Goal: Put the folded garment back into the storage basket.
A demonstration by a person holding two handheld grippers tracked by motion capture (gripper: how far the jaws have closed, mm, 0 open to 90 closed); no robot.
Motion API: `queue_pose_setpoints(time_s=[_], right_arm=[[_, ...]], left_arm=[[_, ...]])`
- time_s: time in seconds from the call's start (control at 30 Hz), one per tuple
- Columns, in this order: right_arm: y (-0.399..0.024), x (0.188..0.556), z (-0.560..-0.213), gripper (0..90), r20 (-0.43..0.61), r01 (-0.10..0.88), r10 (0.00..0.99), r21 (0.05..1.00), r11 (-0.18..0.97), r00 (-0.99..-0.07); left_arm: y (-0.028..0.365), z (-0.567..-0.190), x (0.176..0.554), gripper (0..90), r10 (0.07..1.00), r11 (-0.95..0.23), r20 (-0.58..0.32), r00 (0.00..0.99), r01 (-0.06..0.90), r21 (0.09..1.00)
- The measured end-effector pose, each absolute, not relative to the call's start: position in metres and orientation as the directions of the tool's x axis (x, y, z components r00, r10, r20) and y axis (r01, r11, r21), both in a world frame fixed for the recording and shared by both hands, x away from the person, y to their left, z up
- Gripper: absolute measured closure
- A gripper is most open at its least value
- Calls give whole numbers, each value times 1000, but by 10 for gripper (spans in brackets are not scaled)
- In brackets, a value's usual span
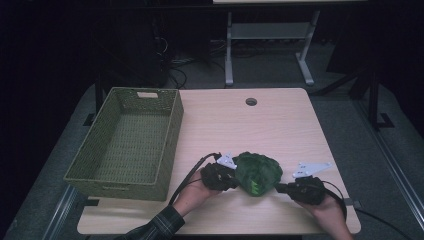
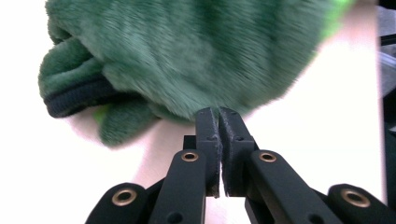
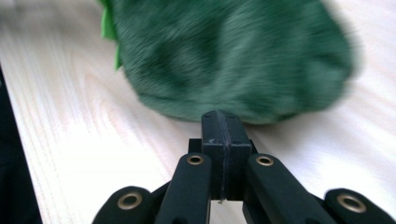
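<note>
Light wooden tabletop, dark room behind. Left gripper and right gripper: both clenched, tips at one fuzzy green fleece garment, pinch itself hidden. Bundle sits near the front edge between them, bunched, no clear long axis. One green woven rectangular basket left.
</note>
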State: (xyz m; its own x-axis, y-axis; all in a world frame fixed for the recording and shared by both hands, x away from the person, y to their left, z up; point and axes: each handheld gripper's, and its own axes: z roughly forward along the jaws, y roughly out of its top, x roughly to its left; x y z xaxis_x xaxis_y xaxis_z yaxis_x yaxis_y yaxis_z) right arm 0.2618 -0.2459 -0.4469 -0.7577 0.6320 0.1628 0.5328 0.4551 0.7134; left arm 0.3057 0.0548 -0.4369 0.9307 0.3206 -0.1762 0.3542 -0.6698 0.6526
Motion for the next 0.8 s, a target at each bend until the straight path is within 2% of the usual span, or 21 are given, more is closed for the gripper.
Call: queue_pose_setpoints(time_s=[0.33, 0.57, 0.8], right_arm=[[-269, 307, -436, 898, 143, 545, 696, 736, 401, -704], [-259, 345, -438, 898, 178, 557, 697, 747, 364, -695], [-239, 373, -449, 898, 195, 569, 685, 732, 375, -702]], left_arm=[[49, -430, 289, 858, 264, -659, -209, 942, 334, 674], [39, -428, 284, 858, 235, -660, -217, 947, 320, 680], [29, -431, 286, 861, 240, -655, -217, 946, 323, 683]])
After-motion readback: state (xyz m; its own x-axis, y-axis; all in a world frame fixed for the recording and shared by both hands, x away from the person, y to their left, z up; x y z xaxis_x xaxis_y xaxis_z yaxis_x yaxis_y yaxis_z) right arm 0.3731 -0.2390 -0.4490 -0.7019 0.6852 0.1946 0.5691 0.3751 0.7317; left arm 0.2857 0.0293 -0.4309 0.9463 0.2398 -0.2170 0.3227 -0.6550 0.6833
